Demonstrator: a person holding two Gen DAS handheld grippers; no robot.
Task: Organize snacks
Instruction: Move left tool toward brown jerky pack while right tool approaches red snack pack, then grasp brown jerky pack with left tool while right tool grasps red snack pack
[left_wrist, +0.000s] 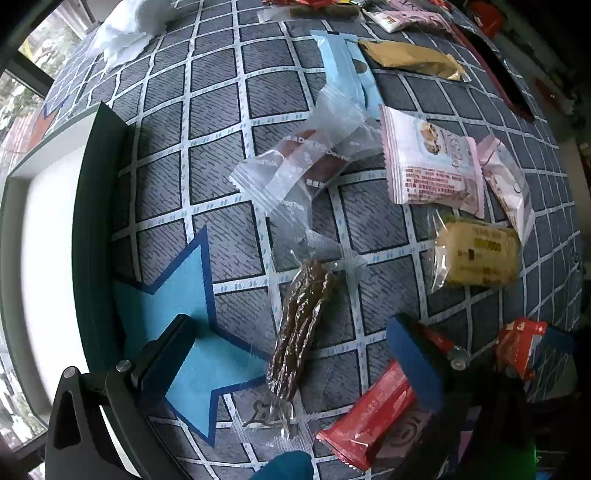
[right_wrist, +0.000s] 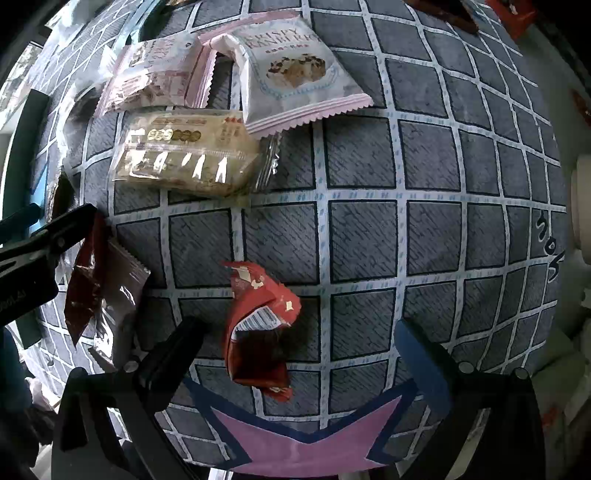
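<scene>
Left gripper (left_wrist: 291, 354) hangs over the grid-patterned worktop (left_wrist: 218, 155) with its fingers (left_wrist: 413, 365) spread wide — nothing clamped. Right between them lies the brown jerky stick (left_wrist: 299, 332) in its clear wrapper, running lengthwise along the gap and touching neither finger. Under the right-hand finger sits a red snack bar (left_wrist: 369, 410). Ahead of the fingertips there's a clear packet (left_wrist: 295, 170) lying across a light blue packet (left_wrist: 347, 70), and off to the right a pink cracker packet (left_wrist: 432, 162) with a yellow biscuit pack (left_wrist: 476, 254) just beside it. A dark tray edge (left_wrist: 92, 229) curves along the far left.

Over to the right gripper (right_wrist: 299, 354) — fingers (right_wrist: 424, 365) parted too, holding nothing. A crumpled red wrapper (right_wrist: 258, 325) rests between them, nearer the left finger, not touched. Further ahead and left, the yellow biscuit pack (right_wrist: 184, 155) lies touching a white "Crispy" packet (right_wrist: 295, 70). A pink star patch (right_wrist: 306, 443) shows on the worktop just behind the wrapper, close to the camera.
</scene>
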